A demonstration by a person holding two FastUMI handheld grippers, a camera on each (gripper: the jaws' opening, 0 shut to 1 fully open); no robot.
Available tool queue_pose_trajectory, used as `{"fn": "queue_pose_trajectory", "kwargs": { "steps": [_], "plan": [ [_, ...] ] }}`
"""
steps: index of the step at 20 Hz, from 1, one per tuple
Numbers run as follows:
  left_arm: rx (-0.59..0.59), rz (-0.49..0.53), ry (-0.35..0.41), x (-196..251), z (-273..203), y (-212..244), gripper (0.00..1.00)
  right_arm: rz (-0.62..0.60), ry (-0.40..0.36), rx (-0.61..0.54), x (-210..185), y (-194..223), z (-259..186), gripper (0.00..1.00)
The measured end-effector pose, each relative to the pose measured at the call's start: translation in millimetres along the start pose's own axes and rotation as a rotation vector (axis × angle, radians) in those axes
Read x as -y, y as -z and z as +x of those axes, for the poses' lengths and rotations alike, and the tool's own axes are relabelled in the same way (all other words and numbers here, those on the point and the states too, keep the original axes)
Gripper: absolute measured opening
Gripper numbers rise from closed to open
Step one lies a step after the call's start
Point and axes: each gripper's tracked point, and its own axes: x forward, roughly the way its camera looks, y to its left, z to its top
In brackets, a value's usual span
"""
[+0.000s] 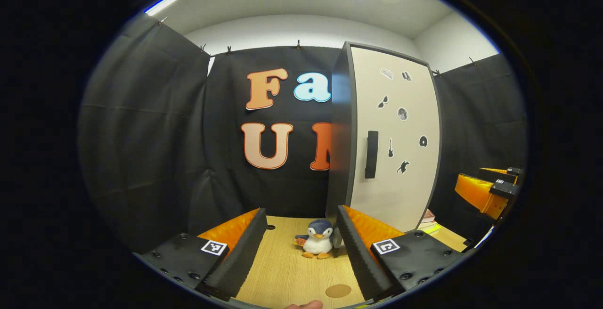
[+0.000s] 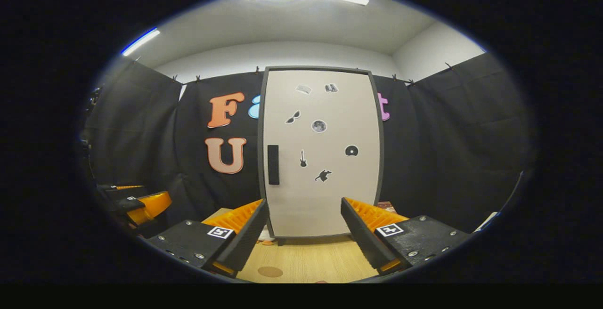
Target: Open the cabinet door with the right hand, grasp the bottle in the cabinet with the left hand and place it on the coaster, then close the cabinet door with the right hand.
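On the counter (image 2: 311, 259) sits the cabinet (image 2: 320, 153), door shut, black handle (image 2: 273, 164) along its left edge. Both hand-held grippers hang in front with fingers spread, holding nothing: right one (image 2: 304, 233) facing the door, left one (image 1: 301, 248) off to the cabinet's left, aimed at a plush penguin (image 1: 318, 239). Coaster (image 1: 338, 291) lies just ahead of the left one. Bottle can't be seen, door's closed.

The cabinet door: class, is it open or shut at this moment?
Shut. The cabinet door lies flush in its dark frame, nothing of the inside visible, handle untouched.
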Motion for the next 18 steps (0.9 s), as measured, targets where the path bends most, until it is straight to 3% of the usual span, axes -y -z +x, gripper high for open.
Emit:
{"fn": "queue_pose_trajectory", "kwargs": {
  "steps": [8,11,12,14,18],
  "plan": [
    [-0.017,-0.023,0.040,-32,22,7,0.96,-0.006,0.020,-0.008,-33,1,30,0.94],
    [-0.019,-0.034,0.069,-48,31,10,0.99,-0.019,0.029,0.011,-52,-5,51,0.94],
    [-0.020,-0.035,0.068,-55,33,10,0.94,-0.027,0.033,0.019,-55,-8,60,0.95],
    [-0.028,-0.037,0.058,-67,37,12,0.94,-0.035,0.041,0.020,-61,-11,76,0.94],
    [-0.040,-0.037,0.034,-88,47,19,0.99,-0.049,0.024,0.024,-75,-19,111,0.95]
  ]
}}
